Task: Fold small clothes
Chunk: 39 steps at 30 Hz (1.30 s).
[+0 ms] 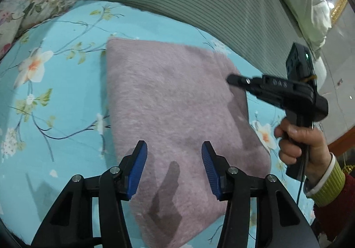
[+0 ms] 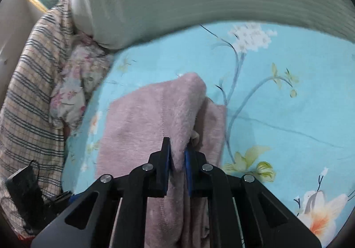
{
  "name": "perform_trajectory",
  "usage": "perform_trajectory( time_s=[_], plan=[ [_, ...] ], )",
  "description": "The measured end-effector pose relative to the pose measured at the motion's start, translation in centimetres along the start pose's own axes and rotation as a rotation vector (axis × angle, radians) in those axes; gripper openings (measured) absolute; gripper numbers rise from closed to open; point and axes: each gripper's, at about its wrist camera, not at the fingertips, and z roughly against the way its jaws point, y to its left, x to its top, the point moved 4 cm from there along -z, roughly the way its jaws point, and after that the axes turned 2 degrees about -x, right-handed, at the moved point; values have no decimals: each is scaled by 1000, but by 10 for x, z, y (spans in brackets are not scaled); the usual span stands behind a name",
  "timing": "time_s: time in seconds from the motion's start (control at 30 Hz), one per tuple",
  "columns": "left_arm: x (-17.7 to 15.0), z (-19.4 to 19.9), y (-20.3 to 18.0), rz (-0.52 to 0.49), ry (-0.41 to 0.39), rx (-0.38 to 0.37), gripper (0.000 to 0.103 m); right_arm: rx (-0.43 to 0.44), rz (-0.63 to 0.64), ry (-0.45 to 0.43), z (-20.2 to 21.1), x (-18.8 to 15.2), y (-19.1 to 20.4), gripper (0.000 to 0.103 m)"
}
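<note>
Pinching pink cloth (image 2: 155, 114) edge, right gripper (image 2: 177, 157).

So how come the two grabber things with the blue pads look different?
The left gripper has its jaws wide apart with nothing pinched, hanging above the fuzzy pink cloth. The right gripper is squeezed shut on a lifted fold of that cloth. Both are black with blue pads, above the blue flowered bedsheet.

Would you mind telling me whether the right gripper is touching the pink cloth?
Touching. In the right wrist view, the right gripper has both blue pads pressed against a raised fold of the pink cloth, pinching it between them.
</note>
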Motion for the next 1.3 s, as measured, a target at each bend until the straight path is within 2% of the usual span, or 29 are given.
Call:
perform_trajectory(
  time_s=[0.07, 0.2, 0.27, 0.37, 0.43, 0.53, 0.8, 1.0, 1.03, 1.07, 1.1, 1.2, 1.3],
  plan=[
    [-3, -11, -3, -13, 15, 9, 51, 7, -37, 17, -2, -4, -8, 20],
    [-13, -14, -7, -36, 46, 24, 51, 56, -25, -24, 39, -20, -1, 20],
    [-16, -7, -8, -52, 48, 22, 51, 91, -7, -19, 58, -37, 3, 23],
    [-30, 9, -8, -68, 58, 27, 51, 107, 16, 25, 78, -77, 6, 35],
    [-42, 19, -8, -68, 67, 18, 51, 86, 14, 53, 83, -103, 2, 36],
    [-59, 30, -12, -74, 77, 7, 51, 86, -38, 59, 83, -120, -9, 36],
    [-71, 25, -26, -99, 98, -14, 51, 90, -68, 8, 64, -88, -3, 36],
    [-69, 16, -25, -90, 101, -21, 50, 102, -85, 25, 42, -74, 2, 38],
    [-69, 14, -25, -91, 104, -16, 51, 104, -79, 32, 40, -73, 4, 35],
    [-69, 13, -24, -91, 106, -12, 51, 104, -72, 36, 39, -71, 6, 15],
    [-69, 12, -23, -90, 107, -11, 51, 95, -63, 24, 43, -68, 8, 11],
    [-68, 9, -21, -82, 109, -11, 50, 134, -82, -57, 65, -61, 10, 10],
    [-67, 10, -22, -86, 105, -22, 49, 85, -110, -80, 71, -64, -7, 10]
  ],
)
